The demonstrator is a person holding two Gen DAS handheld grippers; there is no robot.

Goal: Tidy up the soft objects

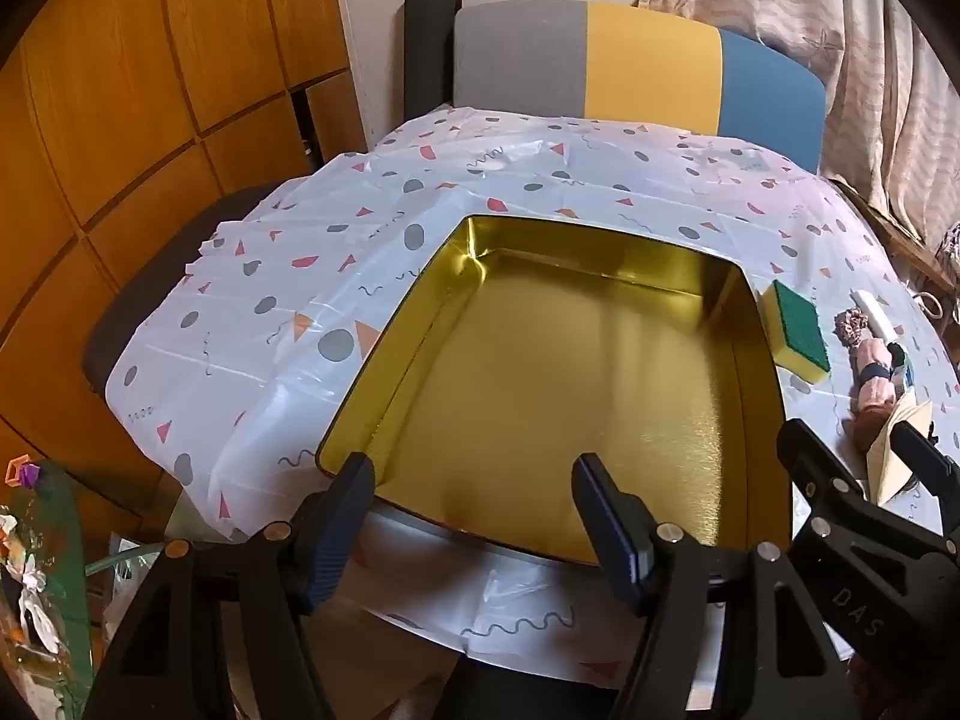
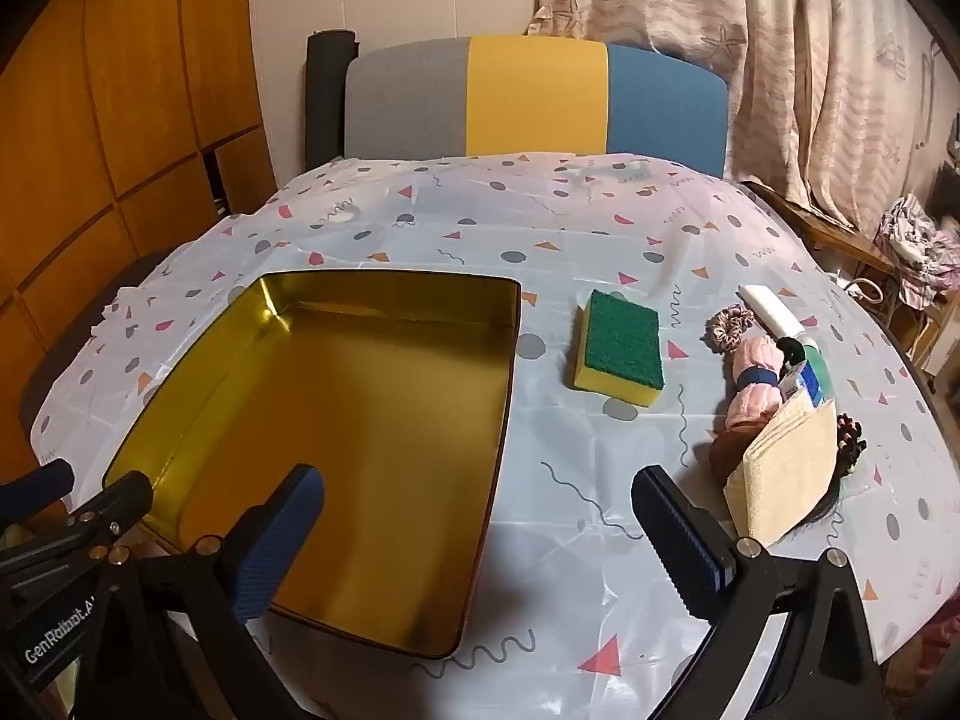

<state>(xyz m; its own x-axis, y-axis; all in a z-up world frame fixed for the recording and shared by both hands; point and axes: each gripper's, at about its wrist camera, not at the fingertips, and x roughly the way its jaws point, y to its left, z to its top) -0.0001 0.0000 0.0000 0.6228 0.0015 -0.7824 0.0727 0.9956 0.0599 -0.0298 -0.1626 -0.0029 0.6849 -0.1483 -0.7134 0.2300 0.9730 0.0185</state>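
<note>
Right of the gold tin (image 2: pixel 336 420), on the patterned surface (image 2: pixel 540 480), sits the sponge (image 2: pixel 621 348), green scrub side up, yellow foam below. Its long axis runs roughly 12-to-6 in the right wrist view, tilted a touch toward 11-to-5. It lies apart from the tin's right wall, not touching.

From the right hand-held gripper (image 2: pixel 480 546) the sponge is at about 1 o'clock, ahead and slightly right of the gap between the fingers. Jaws are spread wide with nothing between them. The left finger hangs over the tin's floor, the right finger over bare cloth.

Further right, around 2 to 3 o'clock of that gripper, is a cluster of soft stuff: a scrunchie (image 2: pixel 729 327), a pink rolled cloth (image 2: pixel 753 384) with a dark band, a beige folded cloth (image 2: pixel 786 468), a white tube (image 2: pixel 771 312). These are touching or overlapping; exact order in the pile is hard to tell.

The left hand-held gripper (image 1: pixel 474 528) hangs over the tin's (image 1: pixel 540 390) near rim, jaws apart and empty. From it the sponge (image 1: pixel 801 330) lies at about 2 o'clock, across the tin.

Judgement: the right hand is clearly nearer to the sponge and the pile. The tin is empty, so sorting looks not yet started. Likely the right gripper goes forward to the sponge, closing across its short width.
</note>
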